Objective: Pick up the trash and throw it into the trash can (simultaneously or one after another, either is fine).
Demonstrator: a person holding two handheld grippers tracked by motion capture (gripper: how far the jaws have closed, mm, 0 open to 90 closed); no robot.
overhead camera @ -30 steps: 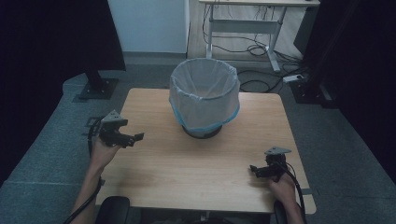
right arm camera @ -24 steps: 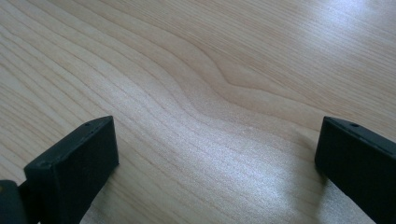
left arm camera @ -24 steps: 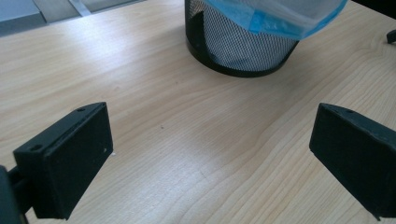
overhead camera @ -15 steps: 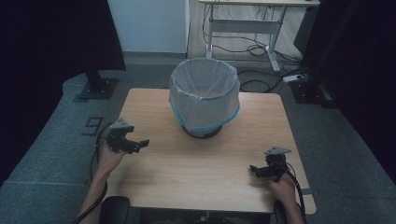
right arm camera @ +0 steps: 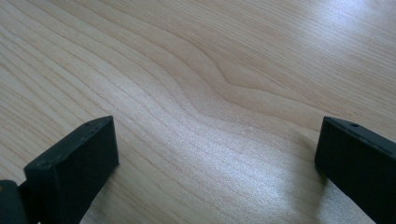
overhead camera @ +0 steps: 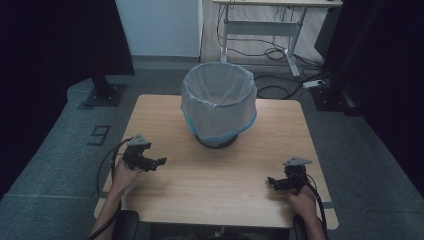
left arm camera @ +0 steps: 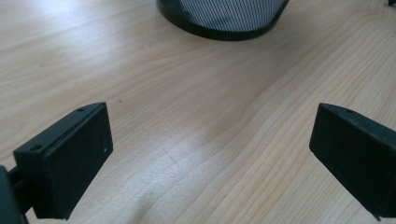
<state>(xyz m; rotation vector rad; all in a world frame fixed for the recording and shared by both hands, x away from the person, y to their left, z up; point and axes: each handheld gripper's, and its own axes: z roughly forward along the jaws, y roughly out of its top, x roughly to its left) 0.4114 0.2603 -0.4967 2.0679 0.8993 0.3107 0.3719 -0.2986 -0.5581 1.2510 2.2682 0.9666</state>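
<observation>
Lined bin sits mid-bench toward the far edge, w/ left claw closer to it, up & to its right, jaws wide apart & empty, while right claw, also spread empty, sits farther off.

Bin: white liner, blue band low down, black base. Table: pale wood, wavy grain. Left gripper, right gripper: black.

One sign reads — a "9" on the floor mat.
</observation>
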